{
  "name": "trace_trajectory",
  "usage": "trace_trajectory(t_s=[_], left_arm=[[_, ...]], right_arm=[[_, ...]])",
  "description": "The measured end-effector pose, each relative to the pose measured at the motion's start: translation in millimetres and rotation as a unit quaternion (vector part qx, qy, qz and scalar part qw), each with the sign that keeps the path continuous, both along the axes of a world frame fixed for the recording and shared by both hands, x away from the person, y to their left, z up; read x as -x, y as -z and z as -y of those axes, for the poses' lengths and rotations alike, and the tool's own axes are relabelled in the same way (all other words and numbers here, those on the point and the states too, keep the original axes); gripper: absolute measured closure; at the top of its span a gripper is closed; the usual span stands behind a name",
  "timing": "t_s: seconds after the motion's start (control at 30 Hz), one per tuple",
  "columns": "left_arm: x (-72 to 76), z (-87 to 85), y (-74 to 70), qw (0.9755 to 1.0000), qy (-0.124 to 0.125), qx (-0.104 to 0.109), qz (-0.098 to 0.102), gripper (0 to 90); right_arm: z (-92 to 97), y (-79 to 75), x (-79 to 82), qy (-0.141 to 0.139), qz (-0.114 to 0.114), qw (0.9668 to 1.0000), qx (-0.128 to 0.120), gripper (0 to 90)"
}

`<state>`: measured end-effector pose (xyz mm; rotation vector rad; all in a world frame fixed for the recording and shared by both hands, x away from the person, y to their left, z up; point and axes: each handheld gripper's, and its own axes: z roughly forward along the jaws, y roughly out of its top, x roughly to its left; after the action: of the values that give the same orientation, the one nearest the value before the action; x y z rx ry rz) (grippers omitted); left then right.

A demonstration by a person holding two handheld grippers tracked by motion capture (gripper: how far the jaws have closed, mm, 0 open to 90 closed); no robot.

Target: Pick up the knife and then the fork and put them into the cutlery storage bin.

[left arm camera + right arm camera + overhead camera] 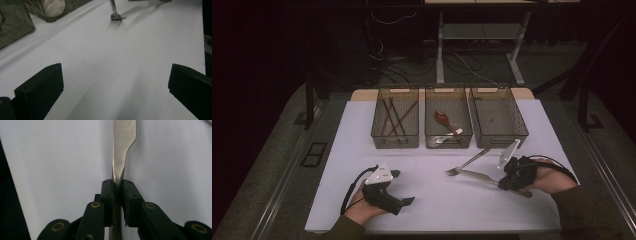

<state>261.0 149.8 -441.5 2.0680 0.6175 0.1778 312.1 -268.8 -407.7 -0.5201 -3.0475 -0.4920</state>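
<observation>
- The right tool (pixel 501 181) is clamped on the handle of a metal fork (pixel 472 174); in the right gripper view the two black pads press on the narrow part of the handle (pixel 117 173) from both sides.
- The fork points from the right tool toward the middle of the white worktop (pixel 432 200), tines (pixel 452 171) to the left in the high view.
- In the left gripper view the fork's tines (pixel 118 17) show at the far end of the worktop, with their shadow just beneath them on the surface.
- A second piece of metal cutlery (pixel 476 157) lies slantwise on the worktop just beyond the fork, near the front of the bins; what kind it is cannot be told.
- The left tool (pixel 403 187) rests near the front left of the worktop, its jaws wide apart with nothing between them.
- Three clear bins stand side by side at the back of the worktop.
- The left bin (pixel 395 141) holds chopsticks (pixel 394 117).
- The middle bin (pixel 448 142) holds a red spoon (pixel 442 117) and a white spoon (pixel 447 138).
- The right bin (pixel 498 136) stands just behind the right tool.
</observation>
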Motion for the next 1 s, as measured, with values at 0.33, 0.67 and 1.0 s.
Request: trace_trajectory(t_s=[0.33,0.67,1.0], left_arm=[[-0.6,-2.1,0.5,0.9999,0.004,0.010,0.000,0.0],[-0.9,-3.6,-0.1,0.9999,0.006,0.015,0.004,0.0],[-0.3,-4.9,-1.0,0.9997,0.003,0.024,0.009,0.0]], right_arm=[[16.4,-3.8,-0.1,0.051,0.016,0.9960,-0.071,79.5],[19.2,-6.8,-1.2,0.101,0.046,0.9864,-0.121,79.4],[26.8,-11.8,-5.2,0.155,0.074,0.9670,-0.188,79.5]])
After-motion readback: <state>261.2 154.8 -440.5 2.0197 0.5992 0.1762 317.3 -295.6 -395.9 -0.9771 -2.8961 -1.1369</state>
